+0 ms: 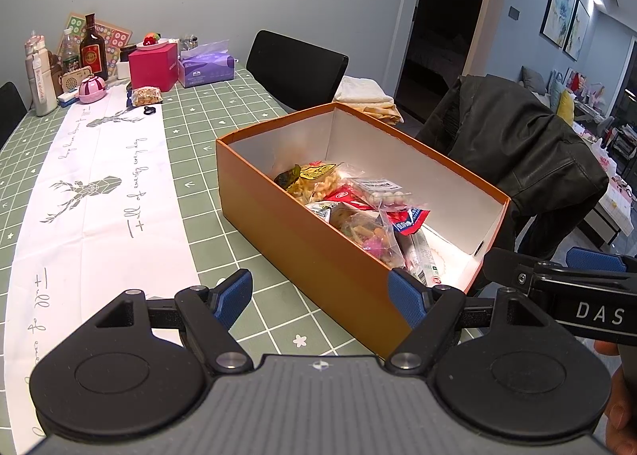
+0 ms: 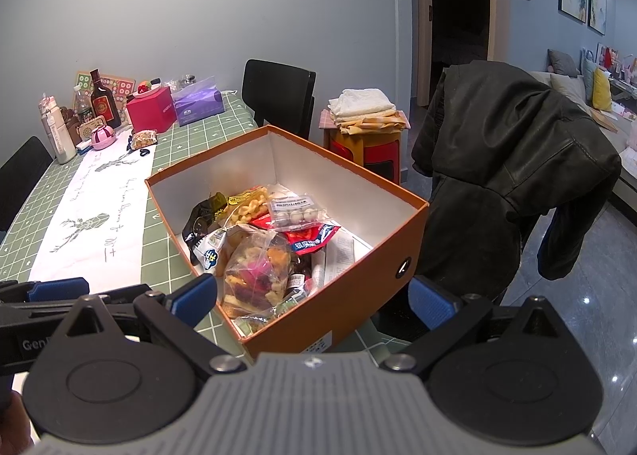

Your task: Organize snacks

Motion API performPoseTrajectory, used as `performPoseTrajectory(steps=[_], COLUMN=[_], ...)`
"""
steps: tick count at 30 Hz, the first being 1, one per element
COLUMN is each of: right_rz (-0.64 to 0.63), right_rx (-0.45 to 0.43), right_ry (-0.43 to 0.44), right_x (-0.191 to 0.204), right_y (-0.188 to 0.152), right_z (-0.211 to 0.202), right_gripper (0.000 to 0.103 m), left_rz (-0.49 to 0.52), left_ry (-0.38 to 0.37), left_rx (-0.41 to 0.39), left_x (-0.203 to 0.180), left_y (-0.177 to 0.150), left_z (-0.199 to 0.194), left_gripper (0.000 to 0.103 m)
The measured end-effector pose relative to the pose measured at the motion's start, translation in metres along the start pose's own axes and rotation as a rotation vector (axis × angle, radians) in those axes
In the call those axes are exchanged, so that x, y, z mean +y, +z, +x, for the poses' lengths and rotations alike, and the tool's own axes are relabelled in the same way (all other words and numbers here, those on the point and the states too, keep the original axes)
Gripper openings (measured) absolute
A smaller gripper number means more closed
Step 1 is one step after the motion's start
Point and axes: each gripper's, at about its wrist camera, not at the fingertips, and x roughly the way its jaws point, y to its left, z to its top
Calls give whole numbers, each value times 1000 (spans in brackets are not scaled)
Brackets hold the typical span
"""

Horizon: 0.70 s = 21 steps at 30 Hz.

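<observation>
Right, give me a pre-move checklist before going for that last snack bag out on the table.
1. Left gripper open, holding nothing: ok.
2. Right gripper open, holding nothing: ok.
3. Open-topped orange cardboard box has room, bare floor near the side wall: ok.
4. Clear bag of golden snacks on the white deer-print runner, apart from the box: ok.
5. Small black object close beside that bag: not ok.
6. Bag sealed: cannot tell.

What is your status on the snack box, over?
Left gripper open, empty. Right gripper open, empty. Orange box holds the snack packets; one snack bag left on the table far end. Nothing blocking.
</observation>
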Motion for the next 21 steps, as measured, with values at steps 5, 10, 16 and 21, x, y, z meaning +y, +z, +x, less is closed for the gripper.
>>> performPoseTrajectory(steps=[5, 10, 16, 21], right_rz=[1, 1, 1, 1], right_rx=[-1, -1, -1, -1], right_ry=[1, 1, 0, 0], right_x=[0, 0, 0, 0], right_y=[0, 0, 0, 0], right_z=[0, 0, 0, 0], right_gripper=[100, 100, 100, 100], left_rz=[3, 2, 4, 3], left_ry=[1, 1, 1, 1], left_rx=[0, 0, 1, 0], left_x=[-1, -1, -2, -2], left_y=[0, 0, 0, 0], left_z=[0, 0, 0, 1], left_gripper=[91, 91, 91, 91])
